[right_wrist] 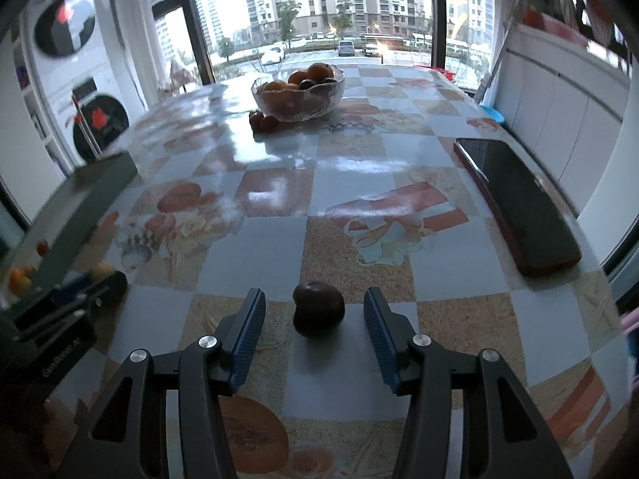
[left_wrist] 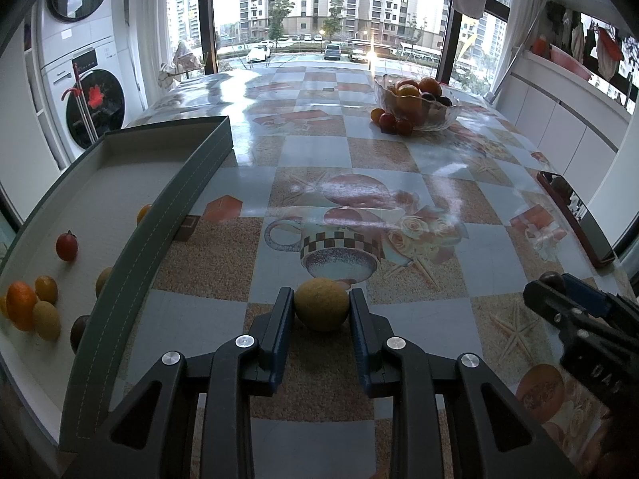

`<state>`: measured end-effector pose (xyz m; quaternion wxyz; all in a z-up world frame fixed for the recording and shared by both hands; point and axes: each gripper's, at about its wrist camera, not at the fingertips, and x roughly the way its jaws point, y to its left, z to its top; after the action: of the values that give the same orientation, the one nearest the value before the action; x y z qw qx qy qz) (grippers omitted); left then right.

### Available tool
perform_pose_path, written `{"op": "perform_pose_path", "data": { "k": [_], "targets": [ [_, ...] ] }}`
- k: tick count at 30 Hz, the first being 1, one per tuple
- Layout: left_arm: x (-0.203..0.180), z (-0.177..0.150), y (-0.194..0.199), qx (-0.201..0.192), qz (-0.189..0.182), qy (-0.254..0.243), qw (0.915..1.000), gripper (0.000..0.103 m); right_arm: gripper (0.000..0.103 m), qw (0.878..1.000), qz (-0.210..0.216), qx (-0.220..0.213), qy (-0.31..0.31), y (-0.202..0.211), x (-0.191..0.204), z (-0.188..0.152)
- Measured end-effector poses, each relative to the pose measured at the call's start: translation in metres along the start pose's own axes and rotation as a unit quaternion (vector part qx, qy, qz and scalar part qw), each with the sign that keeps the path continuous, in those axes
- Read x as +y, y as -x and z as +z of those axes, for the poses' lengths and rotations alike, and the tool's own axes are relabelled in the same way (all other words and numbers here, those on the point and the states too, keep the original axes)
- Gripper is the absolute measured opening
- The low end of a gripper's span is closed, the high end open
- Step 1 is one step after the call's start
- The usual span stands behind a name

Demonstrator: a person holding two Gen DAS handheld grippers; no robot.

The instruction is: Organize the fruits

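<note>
My left gripper [left_wrist: 322, 307] is shut on a yellow lemon [left_wrist: 322, 309] that rests on the table, just right of the grey tray [left_wrist: 167, 215]. The tray holds several fruits: a red tomato [left_wrist: 66, 246], an orange [left_wrist: 20, 305] and small yellow ones [left_wrist: 46, 319]. My right gripper [right_wrist: 315, 313] is open around a dark plum [right_wrist: 318, 313] on the table, its fingers apart from it. The right gripper also shows in the left wrist view [left_wrist: 559, 299]. A glass bowl [left_wrist: 415, 103] of fruit stands far back, and it shows in the right wrist view [right_wrist: 297, 94].
A phone in a red case [right_wrist: 515, 199] lies at the table's right edge. A few small red fruits [left_wrist: 389, 119] lie beside the bowl. Washing machines [left_wrist: 84, 92] stand left, white cabinets [left_wrist: 559, 119] right, windows behind the patterned table [left_wrist: 359, 159].
</note>
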<state>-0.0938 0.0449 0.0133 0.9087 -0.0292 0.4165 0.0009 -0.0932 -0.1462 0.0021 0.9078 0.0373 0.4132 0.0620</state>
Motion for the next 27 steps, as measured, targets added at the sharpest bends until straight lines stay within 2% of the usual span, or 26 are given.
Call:
{"op": "perform_pose_path", "data": {
  "k": [2, 6, 21, 23, 25, 27],
  "targets": [
    [-0.001, 0.0, 0.0, 0.0, 0.0, 0.0, 1.0, 0.029, 0.057, 1.0, 0.011, -0.003, -0.012, 0.001, -0.004, 0.0],
    [0.0, 0.0, 0.0, 0.0, -0.001, 0.0, 1.0, 0.029, 0.059, 1.0, 0.007, -0.003, -0.014, 0.001, -0.004, 0.0],
    [-0.001, 0.0, 0.0, 0.0, -0.001, 0.0, 1.0, 0.029, 0.059, 0.999, -0.035, 0.011, 0.026, -0.002, 0.009, 0.001],
    [-0.001, 0.0, 0.0, 0.0, 0.0, -0.001, 1.0, 0.029, 0.052, 0.999, -0.04, 0.013, 0.031, -0.002, 0.01, 0.001],
    [-0.001, 0.0, 0.0, 0.0, -0.001, -0.001, 1.0, 0.029, 0.037, 0.999, -0.037, 0.014, 0.034, -0.002, 0.011, 0.001],
    [-0.001, 0.0, 0.0, 0.0, -0.001, -0.001, 1.0, 0.029, 0.028, 0.998, -0.031, 0.019, 0.045, 0.0, 0.012, 0.0]
  ]
}}
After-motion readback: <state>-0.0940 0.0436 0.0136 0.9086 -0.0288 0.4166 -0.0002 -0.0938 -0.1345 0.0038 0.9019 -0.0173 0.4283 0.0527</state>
